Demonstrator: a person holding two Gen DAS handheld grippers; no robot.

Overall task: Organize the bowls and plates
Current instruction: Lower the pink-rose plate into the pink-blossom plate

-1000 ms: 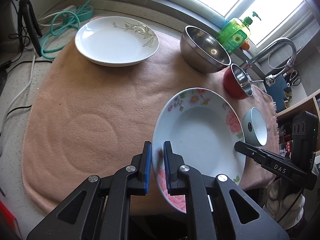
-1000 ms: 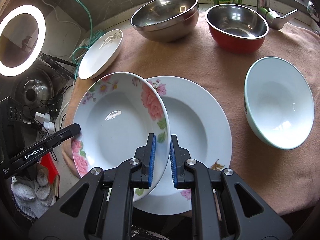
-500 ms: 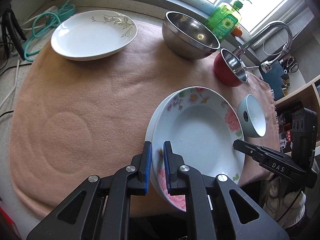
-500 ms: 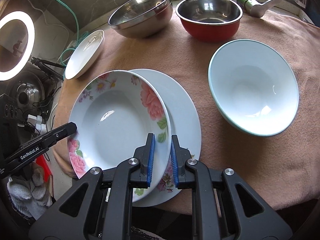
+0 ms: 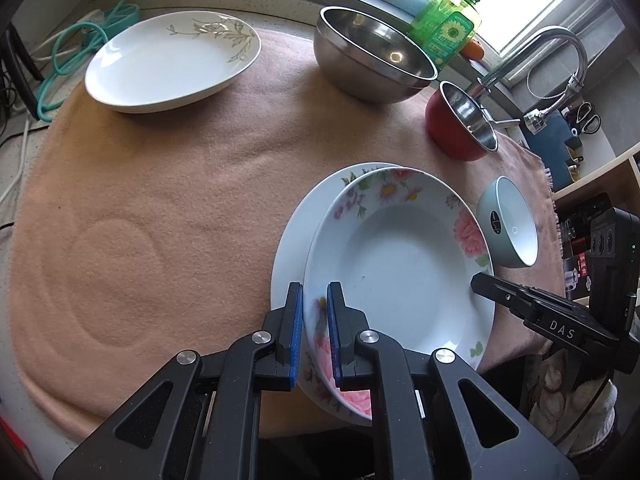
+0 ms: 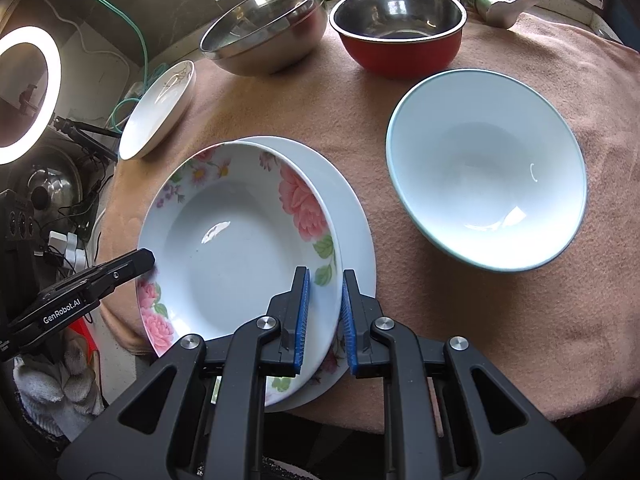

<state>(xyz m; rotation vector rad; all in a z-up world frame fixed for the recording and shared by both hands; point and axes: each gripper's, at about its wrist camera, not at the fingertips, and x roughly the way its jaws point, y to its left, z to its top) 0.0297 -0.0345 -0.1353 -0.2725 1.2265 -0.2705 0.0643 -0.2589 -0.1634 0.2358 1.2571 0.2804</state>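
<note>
A pink-rose floral plate (image 5: 400, 272) (image 6: 236, 240) rests on a larger white floral plate (image 5: 292, 240) (image 6: 356, 220) at the near edge of a peach cloth. My left gripper (image 5: 315, 320) straddles the rose plate's near-left rim, jaws slightly parted. My right gripper (image 6: 323, 316) straddles its right rim, jaws parted wider, pads off the rim. A white plate with a gold leaf print (image 5: 172, 64) (image 6: 160, 108) lies far left. A pale green bowl (image 6: 488, 184) (image 5: 508, 228) sits right of the stack.
A large steel bowl (image 5: 372, 60) (image 6: 264, 32) and a red steel-lined bowl (image 5: 464, 124) (image 6: 400, 28) stand at the back. A green soap bottle (image 5: 448, 32) and a faucet (image 5: 532, 56) are behind them. Cables (image 5: 68, 52) lie far left. A ring light (image 6: 24, 92) glows left.
The rose plate came down onto the larger floral plate. Both grippers' jaws have widened slightly, the right more than the left.
</note>
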